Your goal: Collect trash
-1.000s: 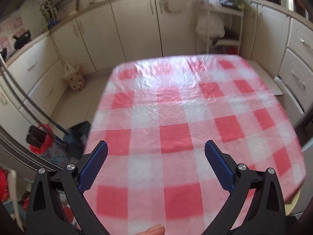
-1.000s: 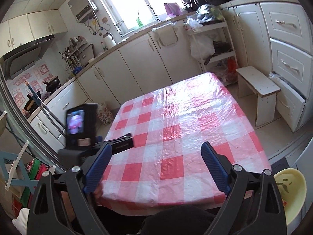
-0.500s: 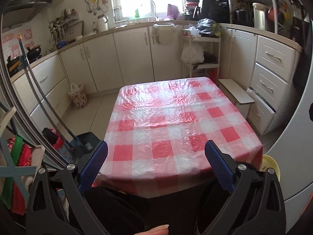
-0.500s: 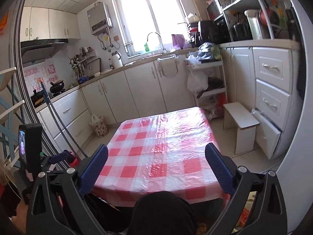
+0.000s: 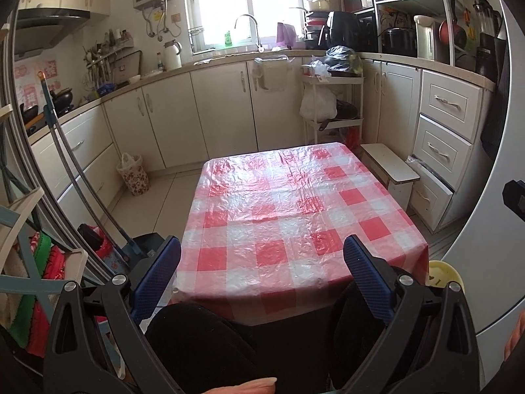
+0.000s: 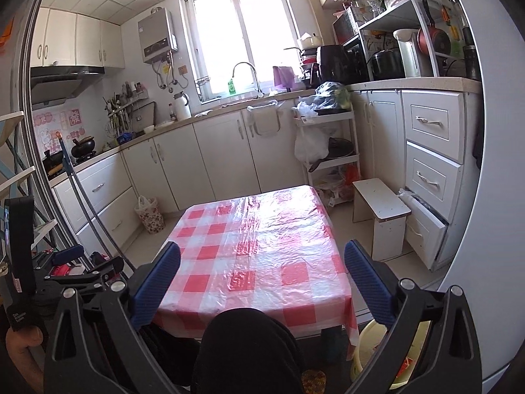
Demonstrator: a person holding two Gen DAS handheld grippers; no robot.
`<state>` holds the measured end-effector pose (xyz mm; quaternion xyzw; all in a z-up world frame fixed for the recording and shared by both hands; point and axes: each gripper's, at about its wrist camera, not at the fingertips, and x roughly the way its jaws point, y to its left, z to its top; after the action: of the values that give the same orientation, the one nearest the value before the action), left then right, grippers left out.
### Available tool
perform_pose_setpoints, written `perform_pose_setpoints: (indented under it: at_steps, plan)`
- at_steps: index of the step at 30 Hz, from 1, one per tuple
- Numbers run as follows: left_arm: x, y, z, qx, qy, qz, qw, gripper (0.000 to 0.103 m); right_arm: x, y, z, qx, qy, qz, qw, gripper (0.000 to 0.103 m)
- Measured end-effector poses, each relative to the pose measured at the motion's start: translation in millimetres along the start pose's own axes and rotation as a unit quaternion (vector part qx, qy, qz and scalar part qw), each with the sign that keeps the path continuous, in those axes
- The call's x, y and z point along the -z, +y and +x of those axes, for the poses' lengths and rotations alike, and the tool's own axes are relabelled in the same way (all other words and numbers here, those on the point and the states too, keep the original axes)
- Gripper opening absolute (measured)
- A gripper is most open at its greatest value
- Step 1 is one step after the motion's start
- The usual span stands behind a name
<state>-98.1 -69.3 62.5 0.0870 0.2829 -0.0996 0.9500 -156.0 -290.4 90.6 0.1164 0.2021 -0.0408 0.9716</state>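
Here, the yellow bin (image 6: 367, 344) holding the trash stands on the floor by the desk's (image 5: 295, 216) near right corner, beneath my right gripper (image 6: 262, 282). Both it and my left gripper (image 5: 262, 279) hold their fingers wide apart, empty, over the checked desk.

Black hand-held gripper (image 5: 262, 262) frames carry ribbed blue pads (image 5: 157, 274)

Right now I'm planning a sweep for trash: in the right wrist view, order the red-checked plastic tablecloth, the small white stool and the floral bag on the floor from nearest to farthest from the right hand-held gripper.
1. Red-checked plastic tablecloth, straight ahead of the right hand-held gripper.
2. Small white stool, right.
3. Floral bag, left by the cabinets; close to the stool's distance.
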Motion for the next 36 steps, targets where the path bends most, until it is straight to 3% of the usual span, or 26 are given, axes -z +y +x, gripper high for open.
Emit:
perform_pose_setpoints:
  at_steps: [36]
  plan:
    - [-2.4, -6.4, -21.9, -0.001, -0.022, 0.006, 0.9997, 0.096, 9.5, 3.4, -3.1, 0.004, 0.008, -0.010, 1.000, 0.096]
